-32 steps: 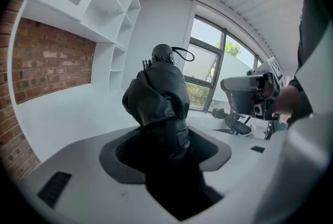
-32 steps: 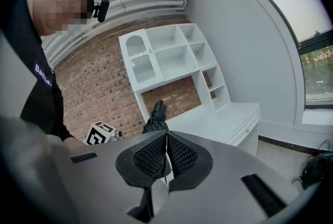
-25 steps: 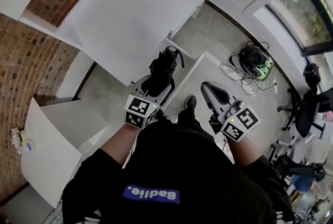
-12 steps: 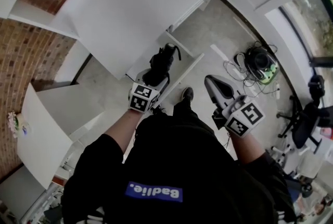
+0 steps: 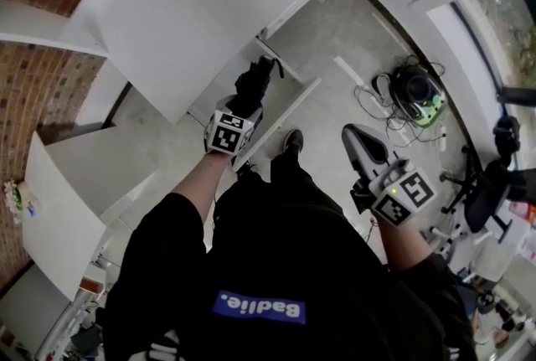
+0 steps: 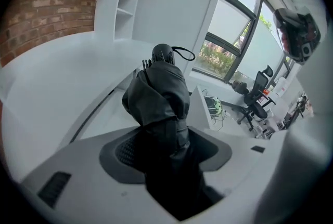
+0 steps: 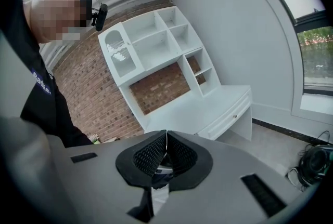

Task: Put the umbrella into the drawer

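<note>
A folded black umbrella (image 5: 252, 81) with a wrist strap hangs over the open white drawer (image 5: 280, 121) under the white desk (image 5: 209, 7). My left gripper (image 5: 244, 104) is shut on its lower part. In the left gripper view the umbrella (image 6: 158, 95) stands up between the jaws of the left gripper (image 6: 164, 147), its handle end on top. The drawer's inside (image 6: 106, 116) lies just behind it. My right gripper (image 5: 362, 146) is off to the right above the floor, away from the drawer. In its own view the right gripper (image 7: 166, 151) is shut with nothing in it.
A tangle of cables with a black and green device (image 5: 412, 91) lies on the floor at the right, near an office chair (image 5: 494, 175). A white cabinet (image 5: 75, 183) stands at the left. The desk's hutch of shelves (image 7: 156, 46) backs onto a brick wall.
My left gripper has carried the umbrella forward, further over the open drawer. The right gripper has drifted a little right and stays shut.
</note>
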